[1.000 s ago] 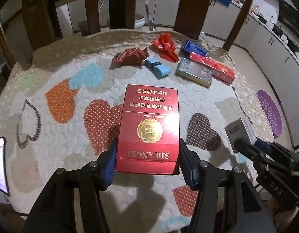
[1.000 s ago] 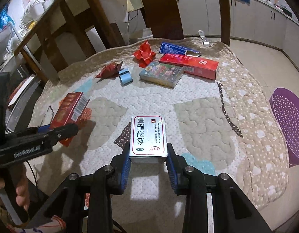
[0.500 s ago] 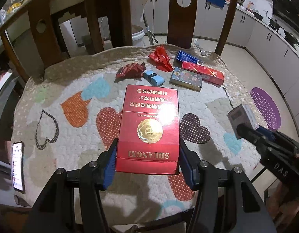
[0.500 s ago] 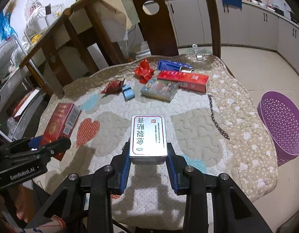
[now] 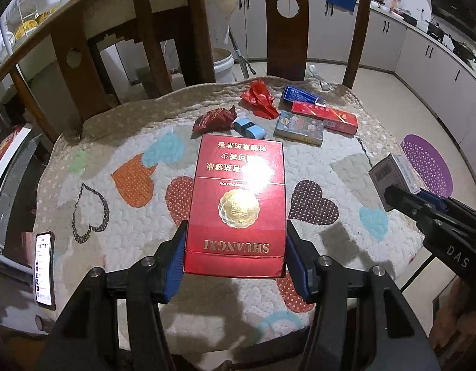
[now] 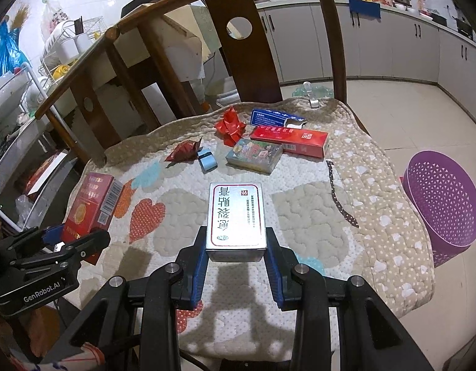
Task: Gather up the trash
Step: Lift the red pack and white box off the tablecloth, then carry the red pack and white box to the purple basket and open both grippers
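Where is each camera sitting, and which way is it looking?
Left wrist: rides on the left gripper, looking down along its fingers at the red box it holds above the quilted table.
Right wrist: rides on the right gripper, looking down over its silver box; the purple basket stands on the floor at the right.
Both show the same table litter, the basket, and each other's gripper.
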A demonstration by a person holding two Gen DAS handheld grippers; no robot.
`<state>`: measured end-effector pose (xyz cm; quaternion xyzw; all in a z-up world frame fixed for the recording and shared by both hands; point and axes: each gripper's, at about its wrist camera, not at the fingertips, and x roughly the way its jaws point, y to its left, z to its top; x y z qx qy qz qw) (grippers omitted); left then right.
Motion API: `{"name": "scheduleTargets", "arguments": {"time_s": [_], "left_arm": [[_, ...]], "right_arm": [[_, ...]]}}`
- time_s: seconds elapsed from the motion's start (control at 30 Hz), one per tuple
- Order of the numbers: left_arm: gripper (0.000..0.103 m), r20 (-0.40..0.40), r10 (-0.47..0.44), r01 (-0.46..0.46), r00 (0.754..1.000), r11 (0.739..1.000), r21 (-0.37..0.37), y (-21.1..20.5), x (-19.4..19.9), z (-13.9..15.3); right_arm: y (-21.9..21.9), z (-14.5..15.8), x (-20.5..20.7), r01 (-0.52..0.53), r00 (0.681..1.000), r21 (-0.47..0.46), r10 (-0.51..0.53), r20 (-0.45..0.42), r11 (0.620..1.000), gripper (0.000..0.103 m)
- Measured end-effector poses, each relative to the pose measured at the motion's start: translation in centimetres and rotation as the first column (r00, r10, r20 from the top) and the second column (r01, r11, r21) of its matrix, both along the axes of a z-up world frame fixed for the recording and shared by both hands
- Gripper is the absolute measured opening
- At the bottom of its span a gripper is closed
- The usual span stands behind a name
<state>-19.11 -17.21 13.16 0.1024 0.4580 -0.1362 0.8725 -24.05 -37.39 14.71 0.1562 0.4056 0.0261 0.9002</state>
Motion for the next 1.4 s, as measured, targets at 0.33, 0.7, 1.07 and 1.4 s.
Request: {"name": "scheduleTargets", "arguments": {"time_s": [0.33,0.7,1.07,1.4], "left_arm": [[0.056,-0.036,-0.011,0.012,0.999,1.0,0.028,-0.8,0.5,-1.3],[0.056,-0.06,-0.028,0.033,0.998,0.996,0.078,-2.2,0.9,-2.4],[0.056,-0.062,-0.069,0.077,0.996,0.987,0.14,-4.7,1.2,-3.3],[0.056,-0.062,-0.124,0.134,0.99,0.972,0.195,-8.5,1.2,-4.0]], "right_arm": [[-1.0,-0.7,0.0,0.022,1.0,0.013,-0.022,-0.011,1.0,0.037],[-2.9,-1.6,0.1,0.062,0.998,0.044,-0.061,-0.022,0.997,0.037],[-6.2,-2.8,-0.3,0.131,0.991,0.085,-0.129,-0.027,0.988,0.037],[-10.3,-4.1,-1.3,0.213,0.977,0.132,-0.21,-0.034,0.968,0.037]]}}
